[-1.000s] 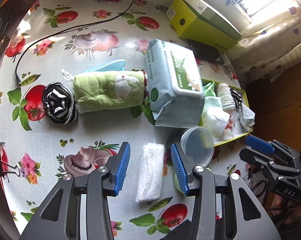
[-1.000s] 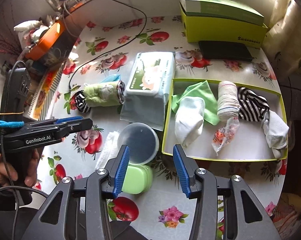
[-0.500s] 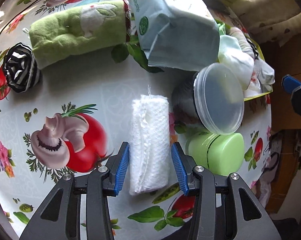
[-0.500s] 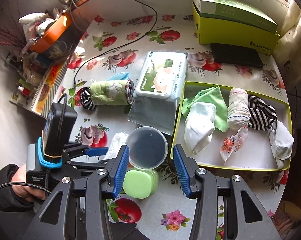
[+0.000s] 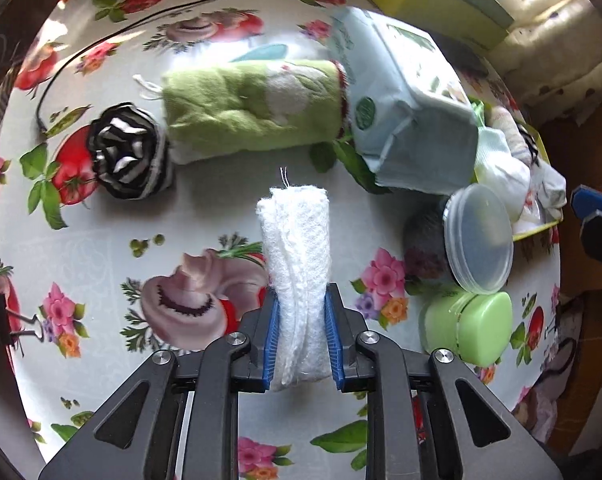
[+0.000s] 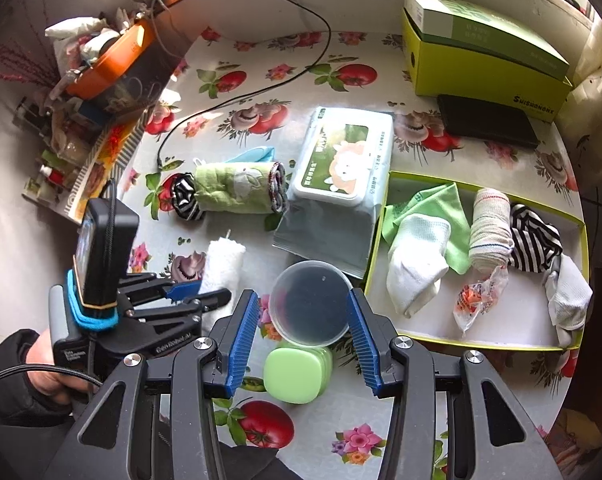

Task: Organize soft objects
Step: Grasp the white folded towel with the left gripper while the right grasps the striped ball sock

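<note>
A white rolled cloth lies on the flowered tablecloth, and my left gripper is closing on its near end, both blue pads pressing its sides. The right wrist view shows the same cloth with the left gripper on it, held by a hand. Farther back lie a green rolled towel and a black-and-white striped sock ball. My right gripper hangs open above a round plastic container, holding nothing. The yellow-green tray at the right holds socks and cloths.
A pack of wipes lies between the towel and the tray. A small green box sits in front of the container. A yellow-green carton, a black wallet and a black cable are at the back.
My left gripper came down over the white cloth and its jaws went from wide apart to pressing on it. The right gripper drifted slightly, staying open over the container.
</note>
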`<state>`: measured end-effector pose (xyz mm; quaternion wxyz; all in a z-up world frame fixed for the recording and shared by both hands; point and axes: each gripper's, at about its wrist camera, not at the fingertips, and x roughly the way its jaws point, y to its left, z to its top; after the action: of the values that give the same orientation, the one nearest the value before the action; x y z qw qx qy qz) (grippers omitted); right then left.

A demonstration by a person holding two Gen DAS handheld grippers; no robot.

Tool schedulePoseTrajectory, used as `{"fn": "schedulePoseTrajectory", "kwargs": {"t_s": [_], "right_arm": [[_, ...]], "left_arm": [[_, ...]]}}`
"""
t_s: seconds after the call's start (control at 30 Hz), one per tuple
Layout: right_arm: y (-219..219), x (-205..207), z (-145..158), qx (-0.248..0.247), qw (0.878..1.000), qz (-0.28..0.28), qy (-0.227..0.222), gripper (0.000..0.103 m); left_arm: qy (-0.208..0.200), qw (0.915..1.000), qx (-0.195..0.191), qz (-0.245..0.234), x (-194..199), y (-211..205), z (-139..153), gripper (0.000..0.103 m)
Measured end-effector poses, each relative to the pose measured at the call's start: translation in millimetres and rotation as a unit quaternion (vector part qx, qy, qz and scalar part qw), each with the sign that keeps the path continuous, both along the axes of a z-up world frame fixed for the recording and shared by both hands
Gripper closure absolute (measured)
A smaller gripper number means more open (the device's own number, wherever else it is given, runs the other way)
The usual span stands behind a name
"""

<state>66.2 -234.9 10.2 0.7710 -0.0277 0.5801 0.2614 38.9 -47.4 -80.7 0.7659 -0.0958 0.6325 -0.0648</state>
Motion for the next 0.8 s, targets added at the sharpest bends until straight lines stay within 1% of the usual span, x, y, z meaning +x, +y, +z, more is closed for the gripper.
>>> {"fn": "schedulePoseTrajectory", "kwargs": {"t_s": [0.13,0.33,0.63,0.8], "right_arm": [[31,8,-2,-0.007,0.999,0.037,-0.003,0.058],[89,24,-10,-0.017,0.995,0.101,-0.002,0.058],[190,46,-31,-0.036,0.979,0.202,-0.005,0.058],[229,58,-52,-0.057,0.972,0.228,-0.002,0.058]], "left_arm": [[-0.010,0.9985,-0.011,0.053,-1,42,3,0.081],[-0.017,0.9920,-0.022,0.123,-14,97,0,0.081],[-0.017,0.9823,-0.017,0.186,-24,139,-6,0.081],[-0.012,0.9767,-0.015,0.214,-34,163,-8,0.081]]}}
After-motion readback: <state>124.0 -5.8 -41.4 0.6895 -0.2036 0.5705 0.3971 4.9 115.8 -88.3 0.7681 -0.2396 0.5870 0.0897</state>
